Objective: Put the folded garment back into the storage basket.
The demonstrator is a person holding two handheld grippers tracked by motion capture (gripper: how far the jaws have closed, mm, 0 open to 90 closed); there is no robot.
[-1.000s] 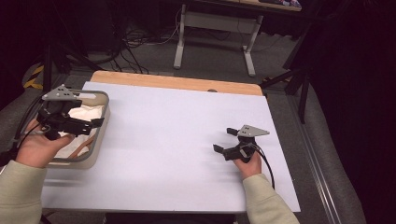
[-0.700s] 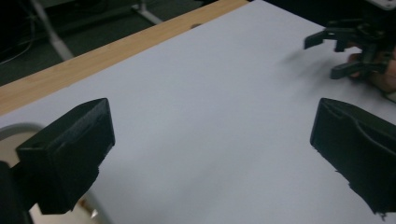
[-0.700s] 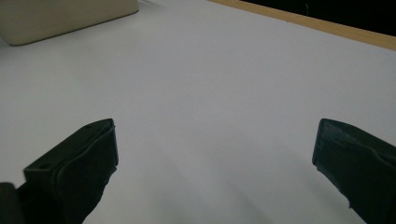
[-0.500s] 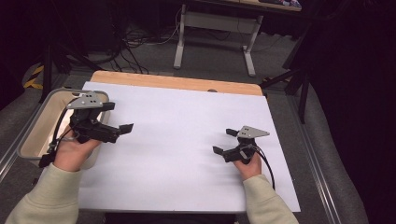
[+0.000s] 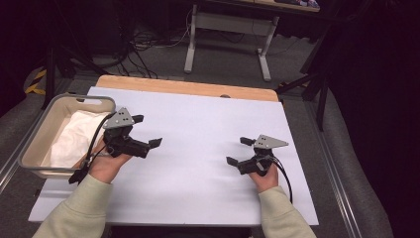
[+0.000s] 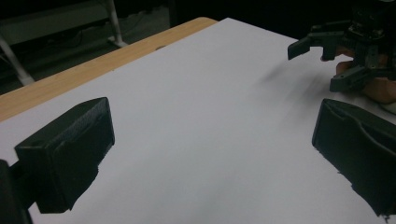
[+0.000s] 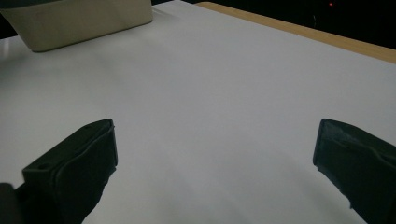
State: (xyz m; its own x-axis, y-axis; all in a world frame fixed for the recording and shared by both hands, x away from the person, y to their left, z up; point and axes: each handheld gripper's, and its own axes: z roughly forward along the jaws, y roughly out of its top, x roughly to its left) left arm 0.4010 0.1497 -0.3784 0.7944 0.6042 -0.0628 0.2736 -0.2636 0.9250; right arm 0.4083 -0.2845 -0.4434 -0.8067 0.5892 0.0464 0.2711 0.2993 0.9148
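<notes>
Both grippers agape, bin left

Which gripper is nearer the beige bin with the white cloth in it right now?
Left. The left gripper hangs just beside the bin, above the white table surface, jaws open and empty. The right gripper is far across the table, also open.

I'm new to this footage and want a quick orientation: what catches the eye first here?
Two black grippers held over a bare white table: the left gripper near the bin, the right gripper toward the table's right side, both with jaws wide open and holding nothing. At the table's left edge sits a beige bin with a white cloth crumpled inside.
</notes>
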